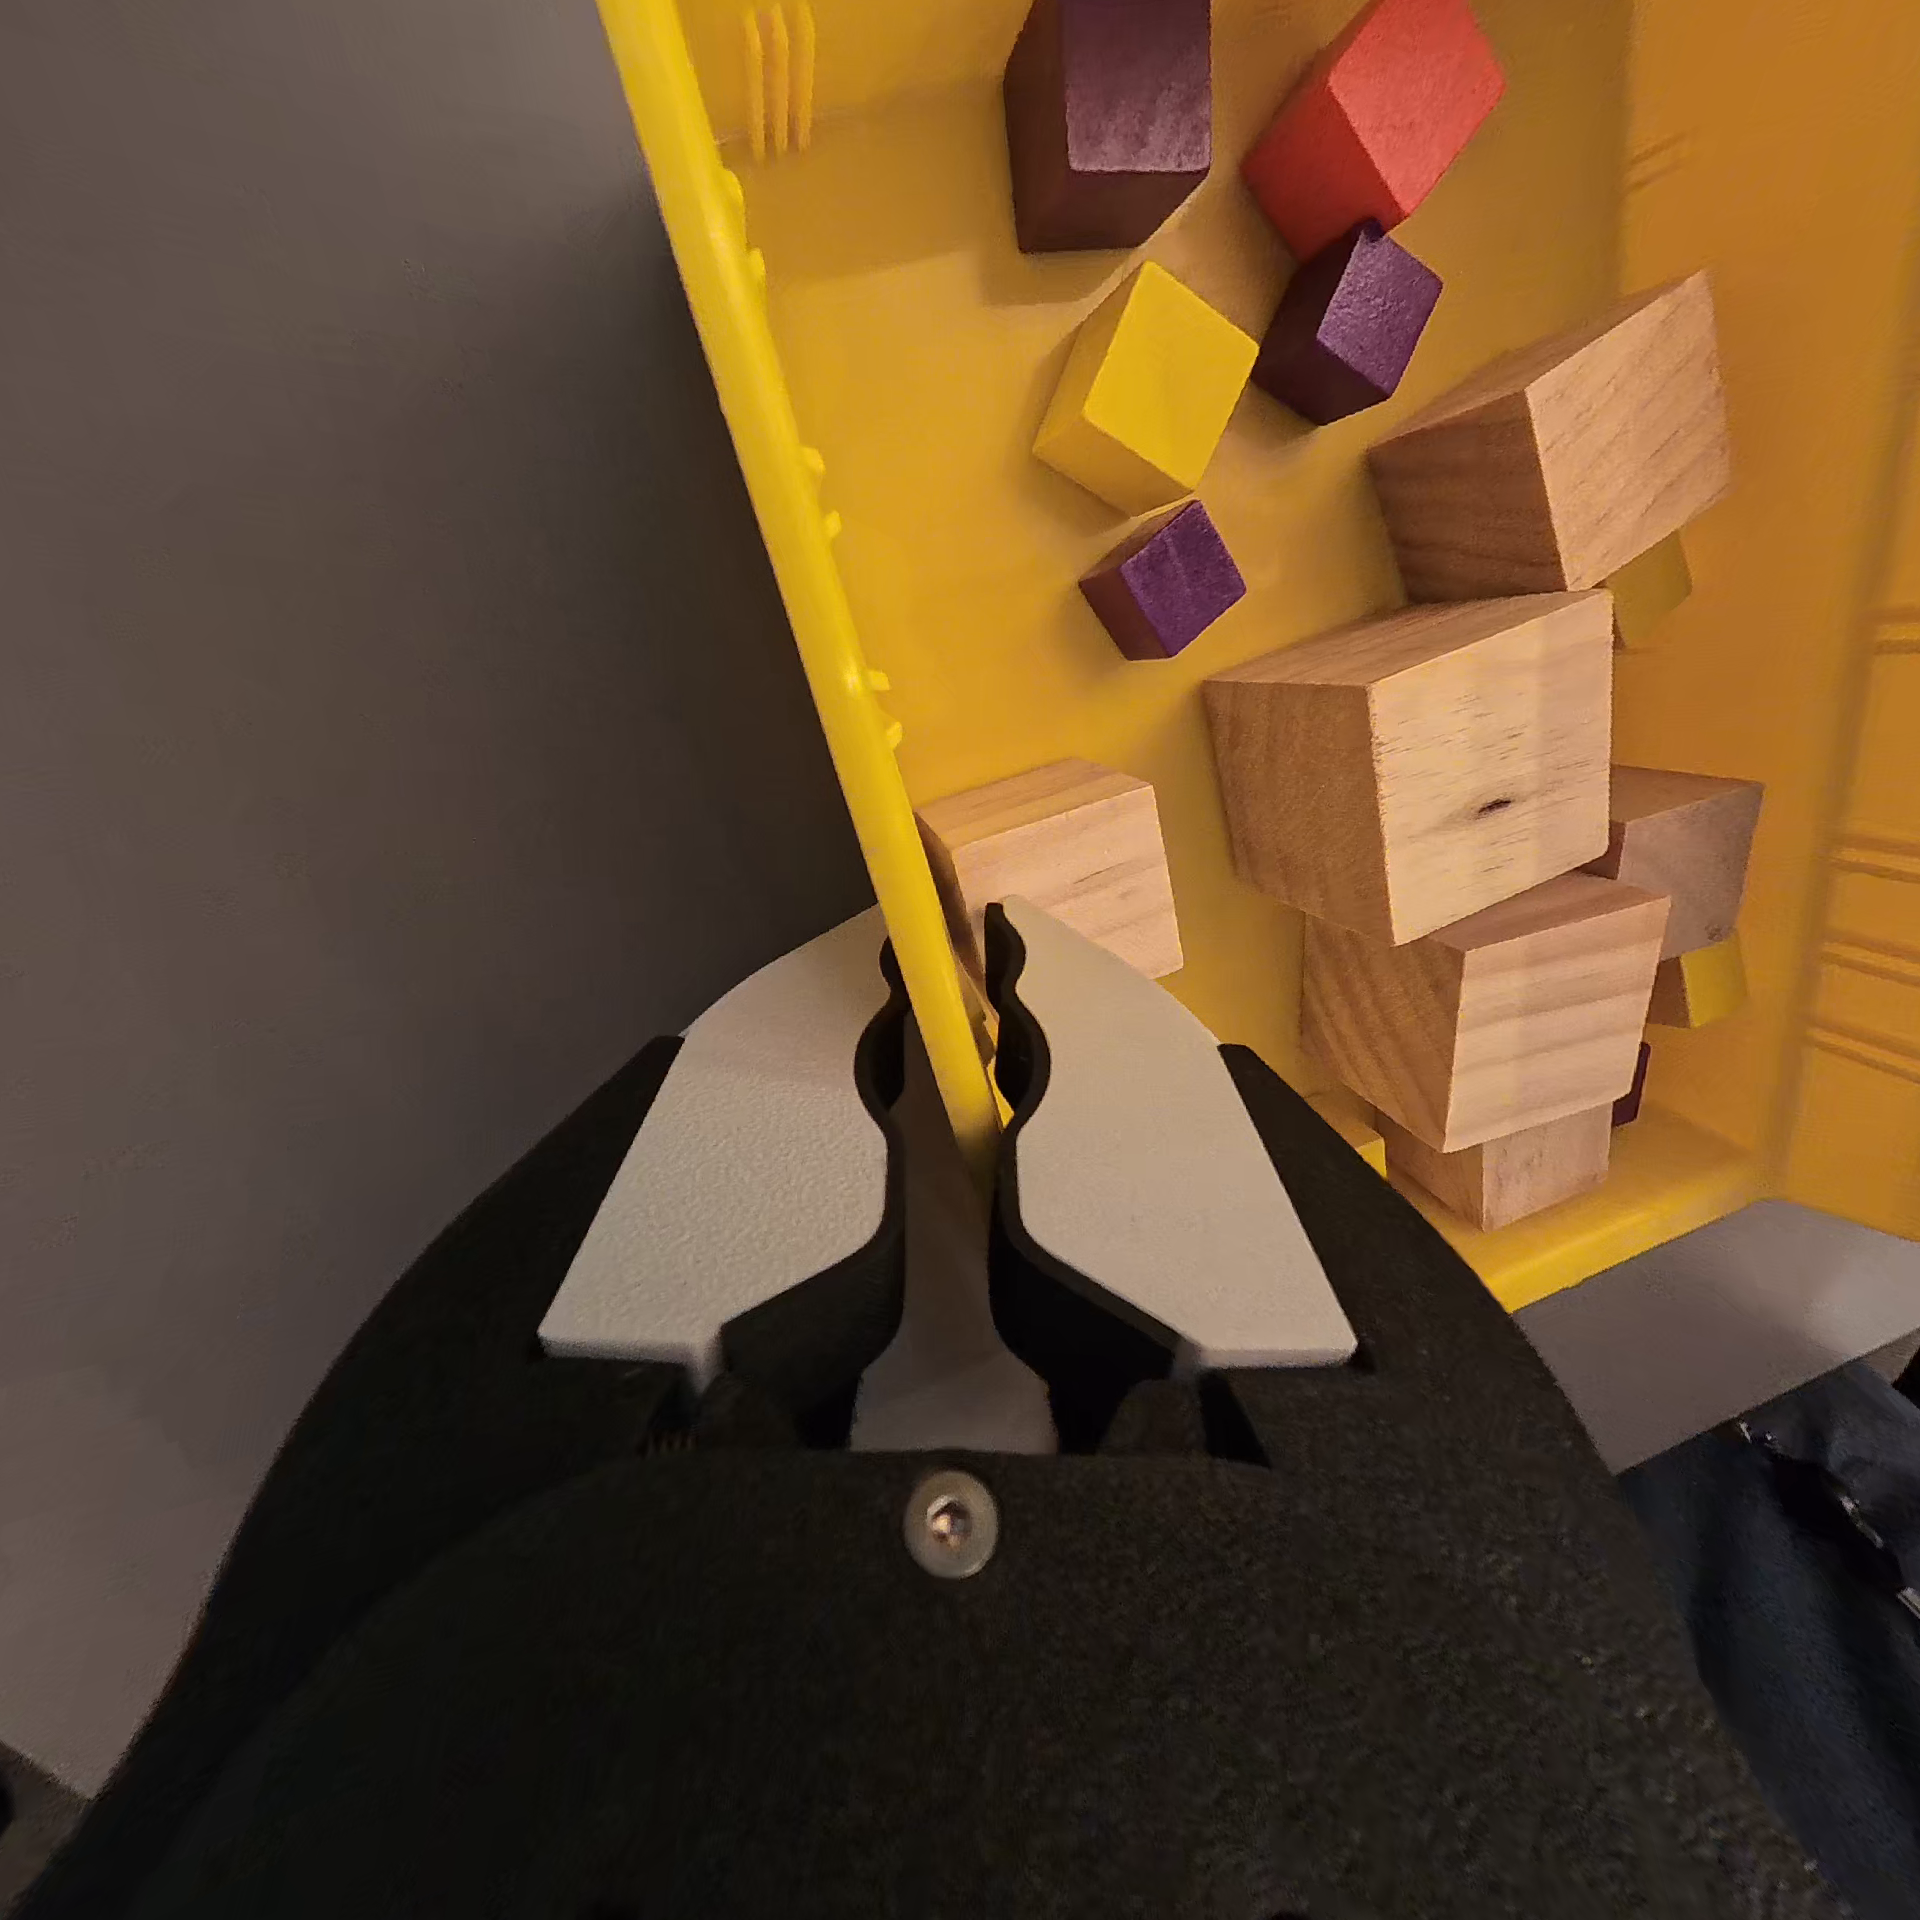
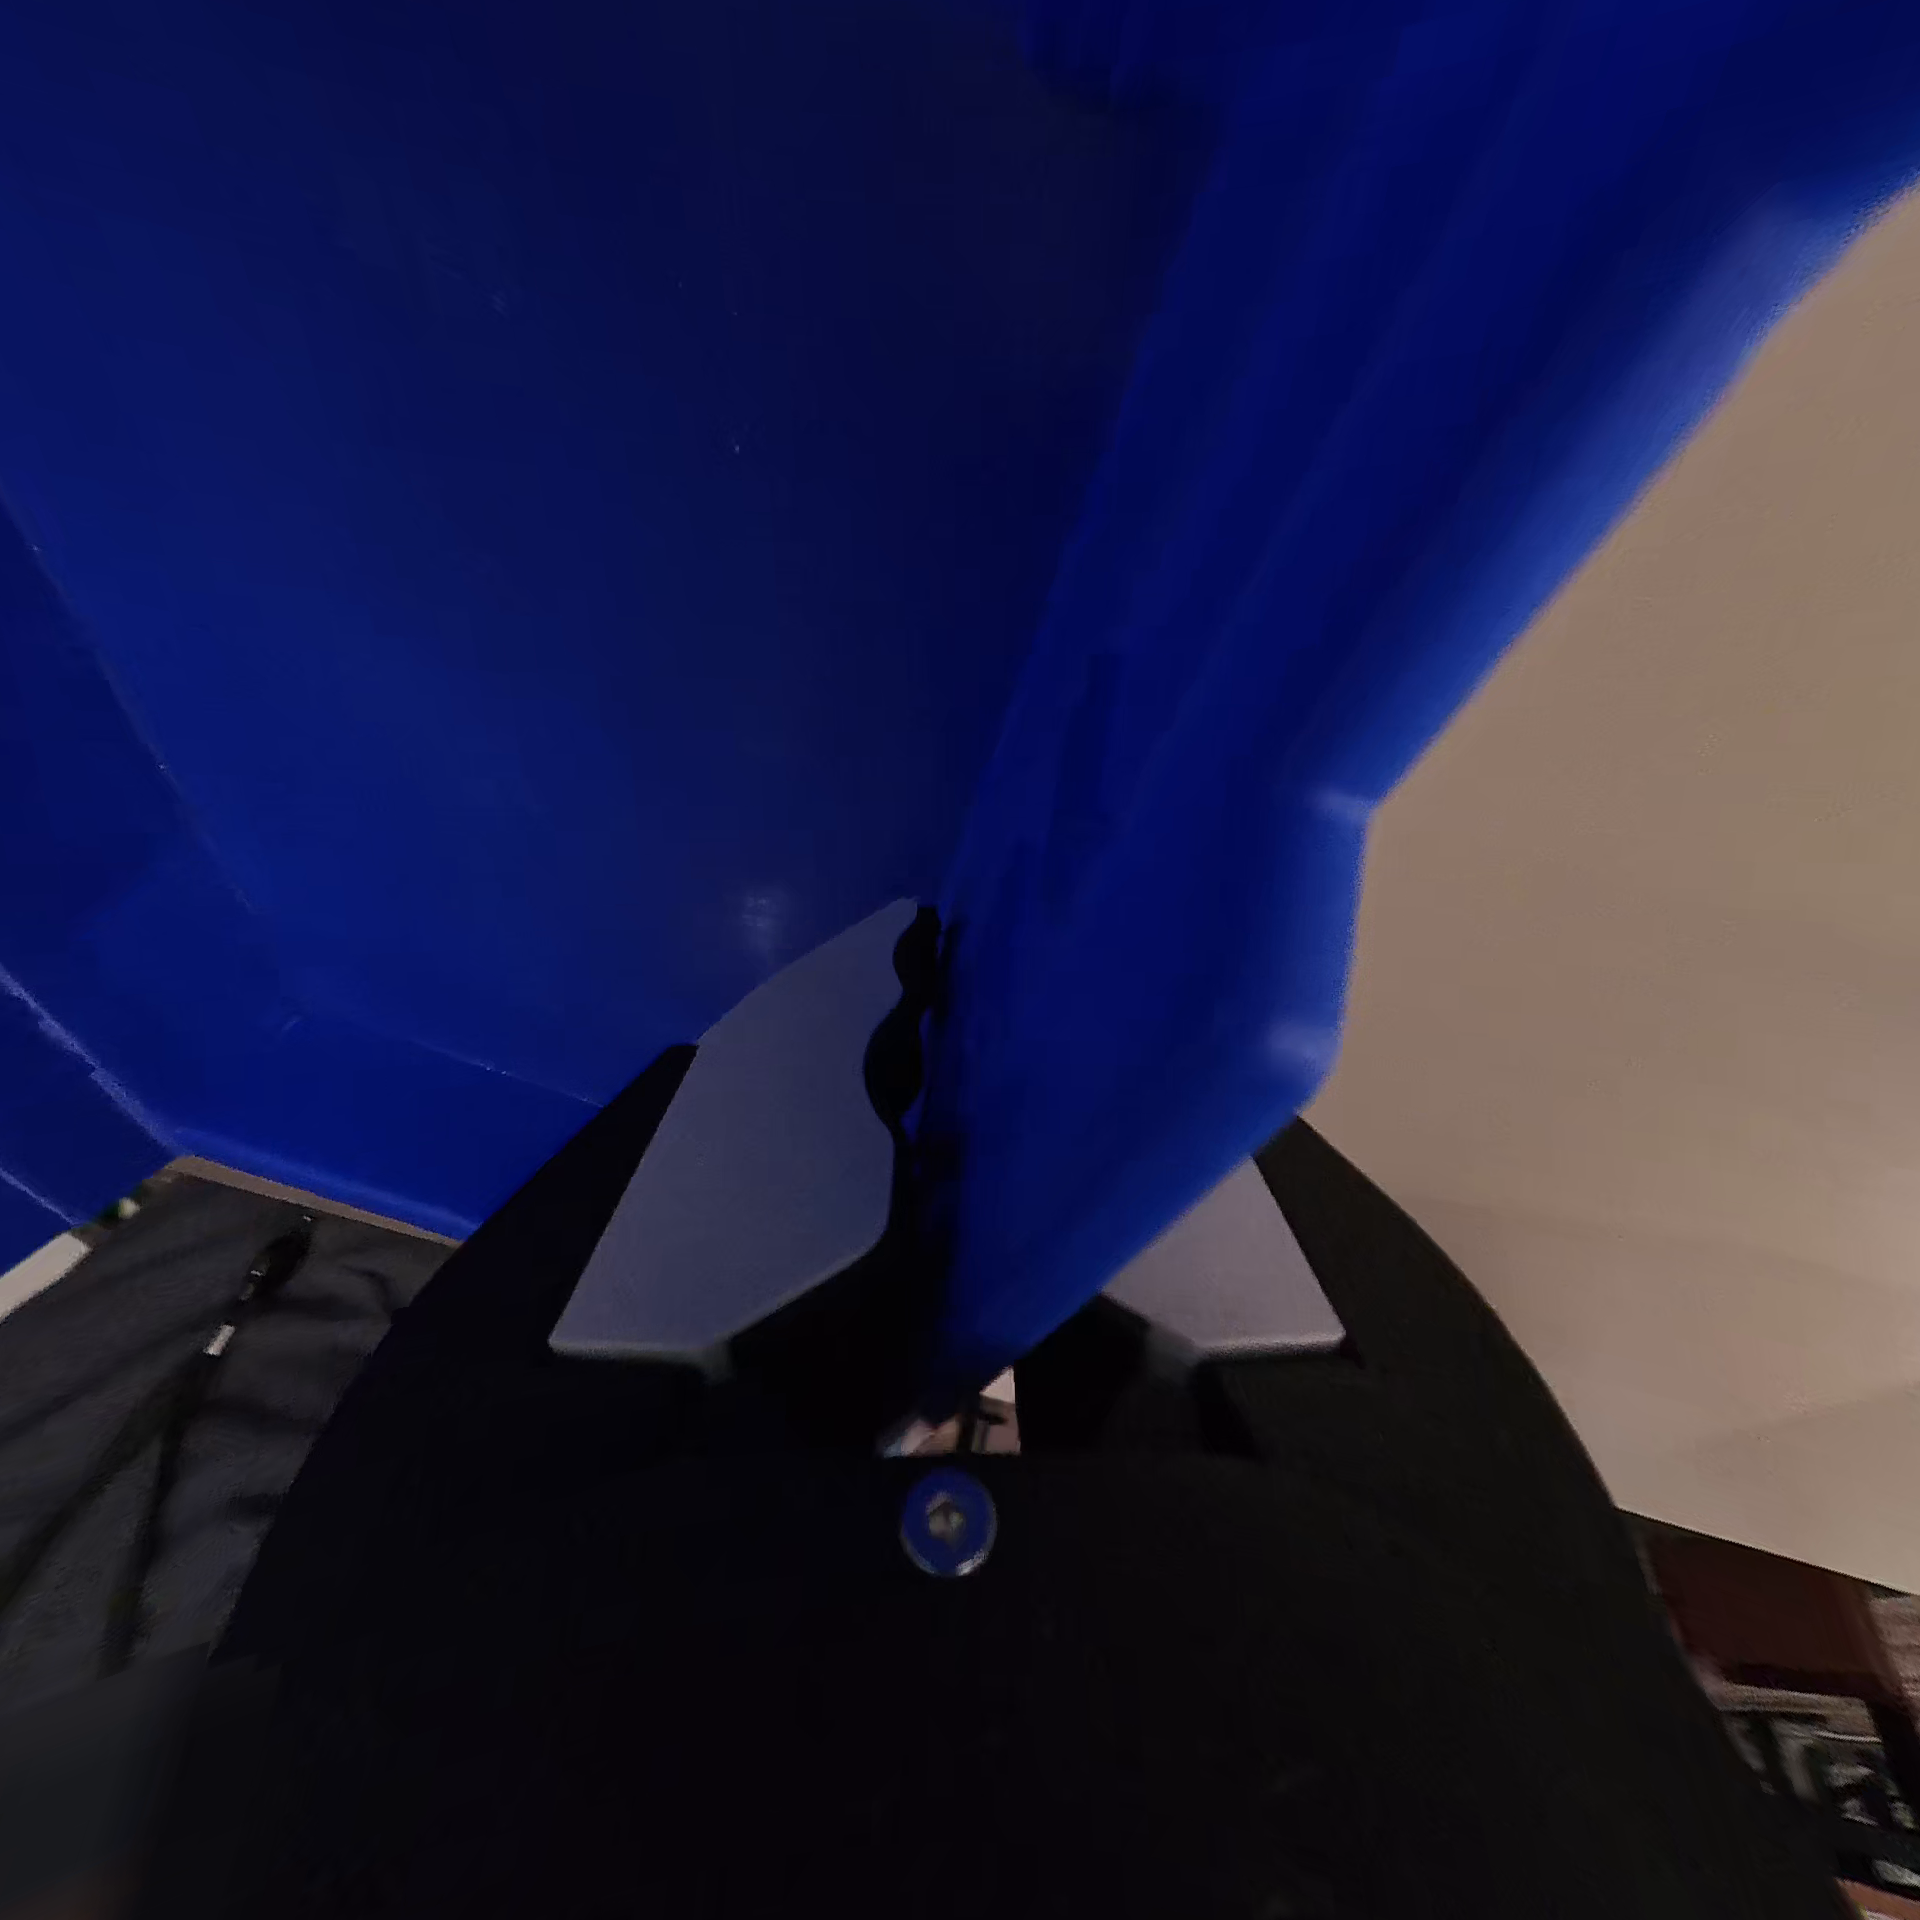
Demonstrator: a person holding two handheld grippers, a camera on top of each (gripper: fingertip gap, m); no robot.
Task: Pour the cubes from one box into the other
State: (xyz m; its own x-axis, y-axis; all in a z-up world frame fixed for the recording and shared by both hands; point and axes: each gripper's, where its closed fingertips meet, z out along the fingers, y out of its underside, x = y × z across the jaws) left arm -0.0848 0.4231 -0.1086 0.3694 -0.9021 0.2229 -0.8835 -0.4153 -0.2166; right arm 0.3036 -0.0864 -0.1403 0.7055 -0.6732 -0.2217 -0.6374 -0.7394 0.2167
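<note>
Clearly, the left gripper point(image 1: 943, 961), with pale grey matte finger plates on a black grainy body, was clamped narrowly on the thin side wall of the glossy yellow plastic box point(image 1: 852, 665). Inside that box lay the cubes: plain-wood blocks point(image 1: 1434, 769) with visible grain, a matte red cube point(image 1: 1371, 114), a smooth yellow cube point(image 1: 1143, 384) and velvety purple cubes point(image 1: 1351, 317). The right gripper point(image 2: 930, 966) pinched the wall of the smooth blue plastic box point(image 2: 582, 520), whose inside showed no cubes. No writing was legible anywhere.
</note>
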